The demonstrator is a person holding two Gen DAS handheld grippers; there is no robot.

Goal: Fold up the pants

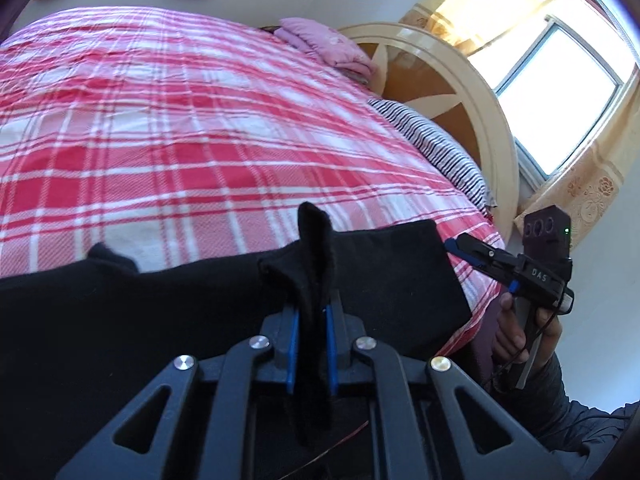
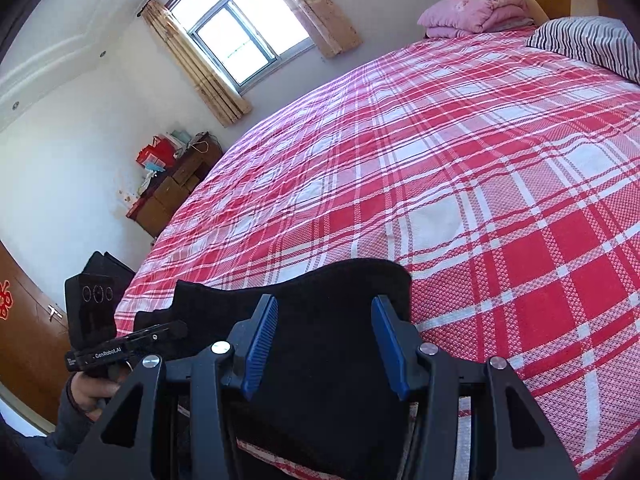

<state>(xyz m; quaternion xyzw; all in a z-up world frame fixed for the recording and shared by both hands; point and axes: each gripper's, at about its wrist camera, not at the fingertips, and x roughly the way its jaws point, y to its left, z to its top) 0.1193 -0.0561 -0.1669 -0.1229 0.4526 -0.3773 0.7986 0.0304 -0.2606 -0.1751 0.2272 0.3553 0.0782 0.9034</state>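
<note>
Black pants (image 1: 380,280) lie along the near edge of the bed with the red plaid cover (image 1: 200,140). My left gripper (image 1: 312,320) is shut on a pinched fold of the pants, which sticks up between its blue pads. My right gripper (image 2: 324,320) is open, its blue pads apart over the pants' right end (image 2: 320,380) without gripping it. In the left wrist view the right gripper (image 1: 452,245) sits at the pants' right edge. In the right wrist view the left gripper (image 2: 176,328) is at the pants' left part.
A striped pillow (image 2: 592,44) and a folded pink blanket (image 2: 476,12) lie by the wooden headboard (image 1: 460,92). A cluttered wooden cabinet (image 2: 172,184) stands by the far wall under a window. A wooden door (image 2: 24,320) is at the left.
</note>
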